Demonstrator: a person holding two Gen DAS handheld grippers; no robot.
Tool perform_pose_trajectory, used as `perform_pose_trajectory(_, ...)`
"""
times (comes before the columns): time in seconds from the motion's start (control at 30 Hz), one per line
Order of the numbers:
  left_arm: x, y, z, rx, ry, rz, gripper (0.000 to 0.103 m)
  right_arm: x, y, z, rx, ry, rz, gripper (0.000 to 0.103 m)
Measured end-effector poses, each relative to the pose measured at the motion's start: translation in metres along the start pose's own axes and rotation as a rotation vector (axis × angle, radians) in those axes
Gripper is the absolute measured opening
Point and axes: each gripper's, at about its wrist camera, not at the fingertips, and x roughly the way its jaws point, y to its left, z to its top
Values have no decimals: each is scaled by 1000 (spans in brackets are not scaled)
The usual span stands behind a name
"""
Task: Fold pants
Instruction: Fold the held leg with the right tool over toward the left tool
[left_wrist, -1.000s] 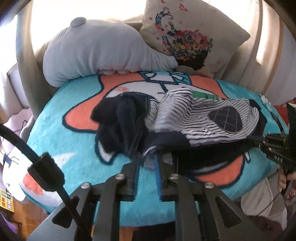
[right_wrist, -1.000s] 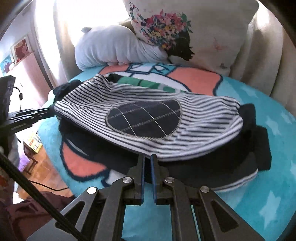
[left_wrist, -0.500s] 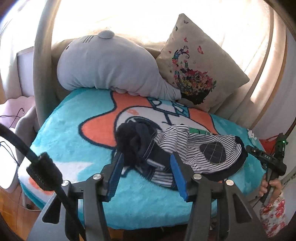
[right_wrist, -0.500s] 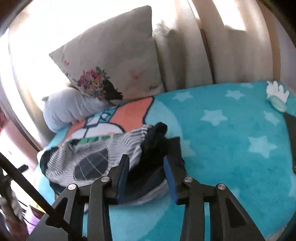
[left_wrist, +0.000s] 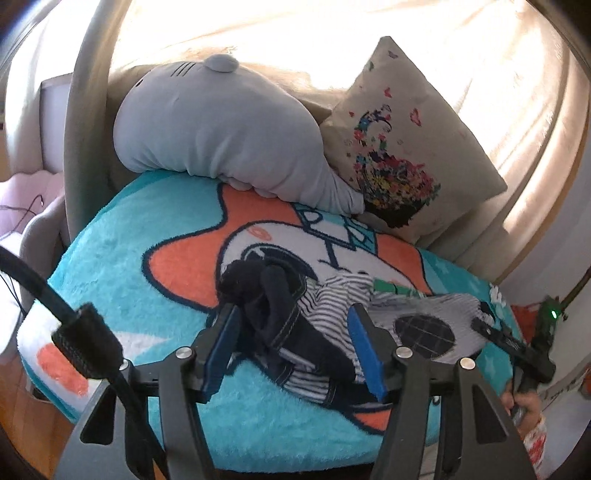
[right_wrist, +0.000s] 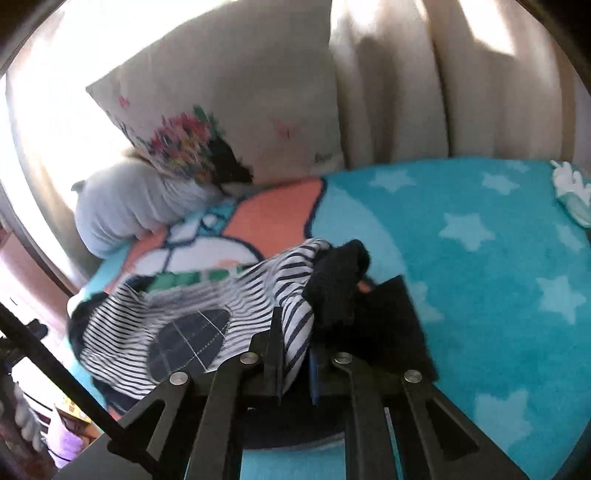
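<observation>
1. Two claws are in my feeds, one per wrist camera, both over a plush turquoise blanket (left_wrist: 122, 258) with an orange and white cartoon print.
2. The left claw (left_wrist: 293, 350) stands wide open, its blue-padded fingers (left_wrist: 221, 350) spread to either side of the bunched dark end of the pants (left_wrist: 295, 332), gripping nothing.
3. The pants lie in a crumpled heap near the front edge of the blanket: navy cloth on the left in this view, black-and-white striped lining with a dark checked oval patch (left_wrist: 423, 332) to the right.
4. In the right wrist view the right claw (right_wrist: 295, 354) is nearly closed, with a fold of the striped pants fabric (right_wrist: 295, 332) caught between its fingers.
5. From that side the pants (right_wrist: 207, 306) spread leftward from the claw, the checked patch (right_wrist: 188, 341) facing up and a dark leg section (right_wrist: 388, 325) lying flat to the right on the star-patterned blanket (right_wrist: 480, 258).
6. In the left view I also see the right claw's black body (left_wrist: 517, 347) at the far end of the garment, with the person's hand (left_wrist: 524, 406) below it.
7. Behind the pants, a grey seal-shaped plush (left_wrist: 221, 133) and a beige floral cushion (left_wrist: 406, 147) lean against the backrest, touching each other.
8. A small white and pale-green object (right_wrist: 570, 192) sits at the blanket's far right edge; I cannot tell what it is.
</observation>
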Motion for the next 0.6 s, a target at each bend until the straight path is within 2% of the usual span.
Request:
perform_pose_trajectory(0.13,11,-11,7,4,3,-14,60,-22,-11,-6,34,-27,-12,10)
perform_pose_trajectory(0.23,27,-22,10,28,18,-19,61,-15,-25,-17,59,17,-30,11)
perform_pose_trajectory(0.33,49,-28,8,57,39,62,61,-7,-39,-30,106,58,-34,11)
perform_pose_trajectory(0.43,70,-26,0,75,95,185,61,-14,-44,-32,137,33,0,16)
perform_pose_trajectory(0.47,76,-22,-5,69,122,198,61,-19,-46,-31,149,18,13,22)
perform_pose_trajectory(0.53,85,-14,-15,57,175,223,61,-32,-54,-29,183,-36,42,54)
perform_pose_trajectory(0.57,87,-10,-20,48,189,230,61,-37,-58,-29,197,-65,25,77)
perform_pose_trajectory(0.6,89,-6,-26,35,201,227,61,-41,-63,-28,211,-94,8,81)
